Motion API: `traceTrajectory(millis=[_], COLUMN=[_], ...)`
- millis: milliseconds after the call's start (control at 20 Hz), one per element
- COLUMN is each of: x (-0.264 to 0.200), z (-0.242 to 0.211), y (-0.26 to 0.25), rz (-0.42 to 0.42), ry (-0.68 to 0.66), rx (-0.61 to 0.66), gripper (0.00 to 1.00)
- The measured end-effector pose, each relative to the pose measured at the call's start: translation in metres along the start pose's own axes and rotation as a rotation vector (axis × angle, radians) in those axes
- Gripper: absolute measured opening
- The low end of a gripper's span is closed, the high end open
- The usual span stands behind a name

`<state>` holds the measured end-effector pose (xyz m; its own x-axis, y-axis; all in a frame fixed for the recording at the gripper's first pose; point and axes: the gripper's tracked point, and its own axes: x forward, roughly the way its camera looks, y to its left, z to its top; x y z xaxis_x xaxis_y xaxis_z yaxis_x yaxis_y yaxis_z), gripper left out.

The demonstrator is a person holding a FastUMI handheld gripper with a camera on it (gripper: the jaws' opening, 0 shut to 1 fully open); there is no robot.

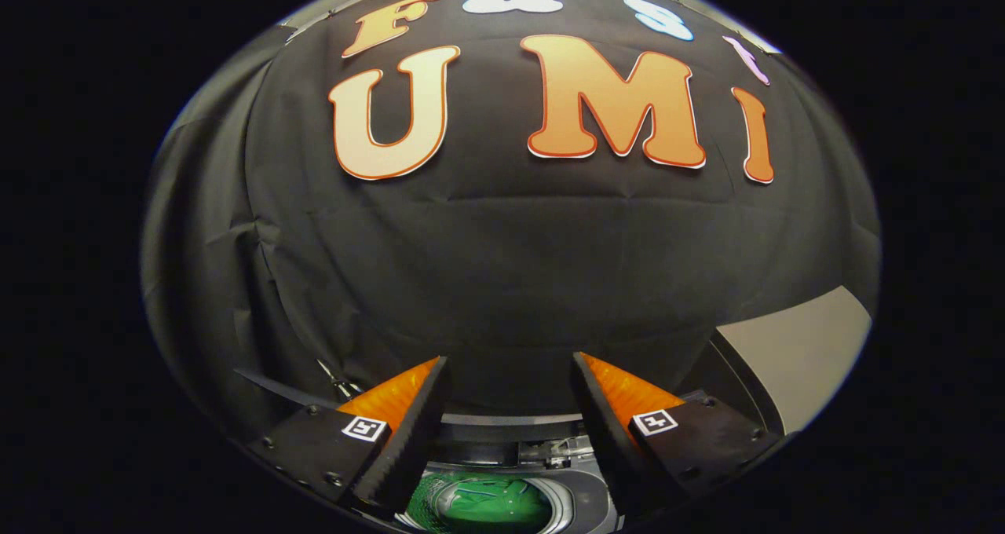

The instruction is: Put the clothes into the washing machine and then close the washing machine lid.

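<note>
Hovering above the small grey top-loading washing machine (585,496), the handheld two-finger gripper (510,369) points out toward the black cloth wall (502,275) of the booth. Its fingers stand well apart with only air between them, gripping nothing. Below and between the fingers, down in the machine's round drum opening, lies the bright green piece of clothing (491,504), bunched inside the ribbed pale rim. Off beyond the right finger, a pale grey curved panel (793,345) with a dark edge rises, seemingly the machine's raised lid, though I cannot be sure from this angle.
</note>
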<state>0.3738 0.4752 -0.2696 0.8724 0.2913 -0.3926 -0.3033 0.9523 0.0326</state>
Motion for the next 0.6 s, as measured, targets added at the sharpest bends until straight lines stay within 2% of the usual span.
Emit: traceTrajectory(millis=[600], x=[-0.052], z=[-0.04], y=[0.0], rz=[0.019], ry=[-0.034], rx=[-0.004], gripper=[0.98])
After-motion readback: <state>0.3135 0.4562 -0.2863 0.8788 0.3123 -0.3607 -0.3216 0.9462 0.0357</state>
